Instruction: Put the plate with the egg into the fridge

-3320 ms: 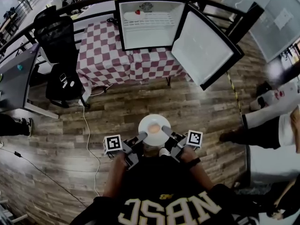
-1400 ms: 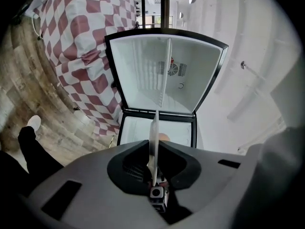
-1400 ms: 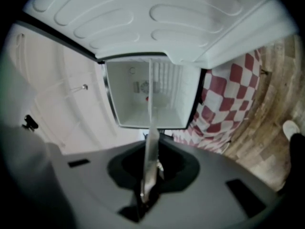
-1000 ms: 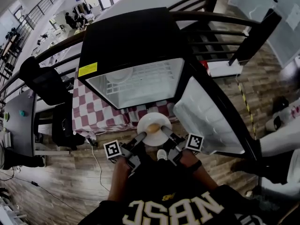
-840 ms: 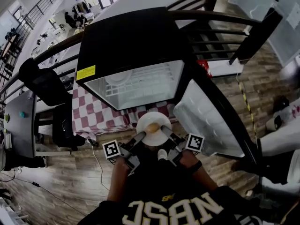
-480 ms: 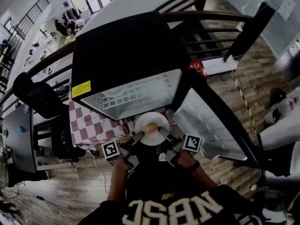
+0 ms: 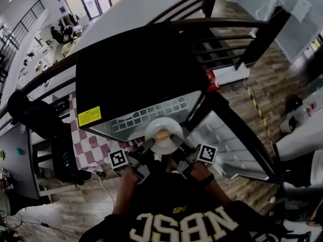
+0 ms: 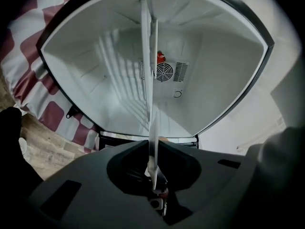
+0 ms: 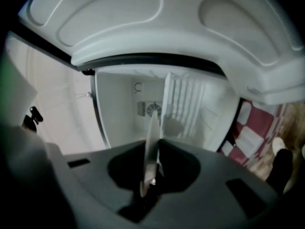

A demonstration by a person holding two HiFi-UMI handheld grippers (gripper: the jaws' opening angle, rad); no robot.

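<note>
White plate (image 7: 162,122) carrying egg (image 7: 162,134) at open fridge (image 7: 136,69) mouth, left hand-held gripper (image 7: 150,144) clamping rim at 7 o'clock, right hand-held gripper (image 7: 175,139) clamping at 5 o'clock

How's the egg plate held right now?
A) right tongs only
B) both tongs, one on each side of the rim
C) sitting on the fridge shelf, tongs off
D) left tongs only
B: the left tongs and right tongs each clamp the rim of the plate, egg on it.

"NBSC" on the dark shirt (image 7: 176,227) (yellow fridge label (image 7: 89,117) unreadable)
</note>
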